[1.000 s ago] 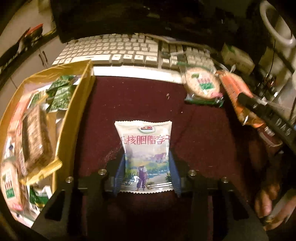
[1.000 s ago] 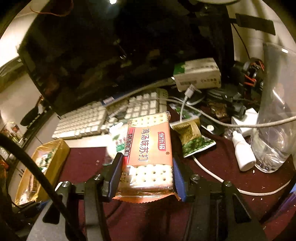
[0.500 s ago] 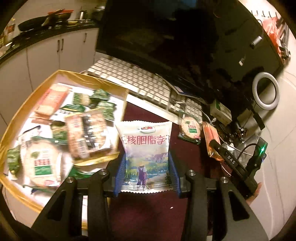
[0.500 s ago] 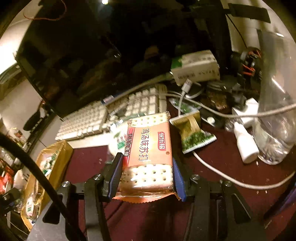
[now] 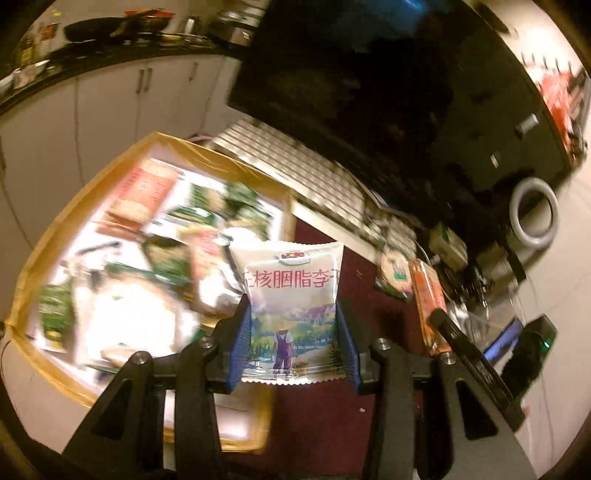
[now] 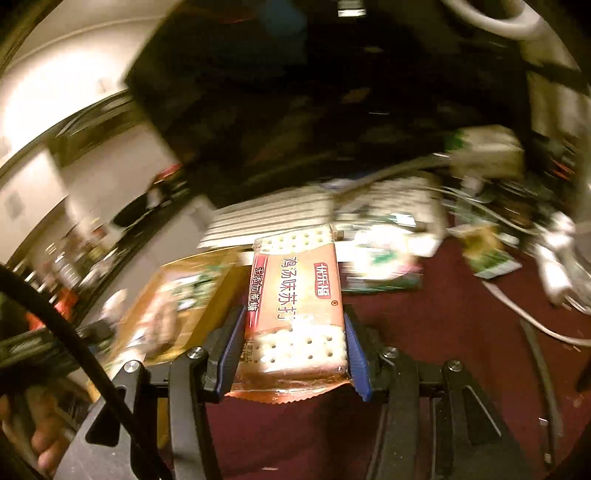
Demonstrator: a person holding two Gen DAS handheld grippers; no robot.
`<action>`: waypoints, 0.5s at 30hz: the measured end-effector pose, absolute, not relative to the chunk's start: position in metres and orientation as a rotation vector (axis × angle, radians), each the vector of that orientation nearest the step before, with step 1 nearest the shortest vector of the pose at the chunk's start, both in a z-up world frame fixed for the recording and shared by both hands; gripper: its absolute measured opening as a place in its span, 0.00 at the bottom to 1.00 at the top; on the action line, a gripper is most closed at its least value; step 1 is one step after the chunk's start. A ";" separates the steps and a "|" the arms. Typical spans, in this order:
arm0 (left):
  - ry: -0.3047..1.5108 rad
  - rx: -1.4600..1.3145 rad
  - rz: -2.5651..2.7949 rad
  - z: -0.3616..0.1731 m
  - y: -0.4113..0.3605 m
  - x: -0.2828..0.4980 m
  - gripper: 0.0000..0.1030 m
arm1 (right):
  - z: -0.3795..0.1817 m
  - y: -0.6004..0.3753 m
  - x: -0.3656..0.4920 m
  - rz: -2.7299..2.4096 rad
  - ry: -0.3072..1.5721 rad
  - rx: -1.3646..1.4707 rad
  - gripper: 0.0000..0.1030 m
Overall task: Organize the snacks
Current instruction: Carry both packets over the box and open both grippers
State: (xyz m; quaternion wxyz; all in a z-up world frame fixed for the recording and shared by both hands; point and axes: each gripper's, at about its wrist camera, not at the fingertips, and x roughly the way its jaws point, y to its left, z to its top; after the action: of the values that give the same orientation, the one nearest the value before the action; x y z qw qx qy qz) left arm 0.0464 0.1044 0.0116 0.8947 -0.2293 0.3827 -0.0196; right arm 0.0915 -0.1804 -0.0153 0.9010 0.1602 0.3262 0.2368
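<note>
Nearby, keyboard (image 5: 310,177) flanks snack-filled box (image 5: 221,164).

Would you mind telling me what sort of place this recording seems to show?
Most likely a home desk set up beside a kitchen. A keyboard lies before a large dark monitor on a maroon mat, while white cabinets under a counter carrying a pan stand behind.

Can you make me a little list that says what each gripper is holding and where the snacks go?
left hand-held gripper: shut on a white plum snack packet
right hand-held gripper: shut on an orange soda cracker pack
snack place: yellow cardboard tray, already holding many packets
surface: dark red table mat
loose snack: round cracker packet on the mat
behind: white keyboard
</note>
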 end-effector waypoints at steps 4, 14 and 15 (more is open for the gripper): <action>0.763 -0.508 0.045 0.014 0.144 0.042 0.43 | -0.004 -0.125 0.102 0.657 0.704 0.290 0.49; 0.828 -0.549 0.136 -0.014 0.206 0.069 0.43 | -0.013 -0.017 0.178 0.741 0.852 0.189 0.49; 0.835 -0.553 0.138 -0.017 0.208 0.072 0.43 | -0.014 -0.011 0.182 0.735 0.858 0.179 0.49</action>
State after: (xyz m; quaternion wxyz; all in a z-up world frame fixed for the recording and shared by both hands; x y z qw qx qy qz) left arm 0.0724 0.2082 -0.0167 0.8749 -0.2646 0.4001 0.0660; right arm 0.1820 -0.0106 -0.0143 0.8409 0.0847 0.4058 0.3478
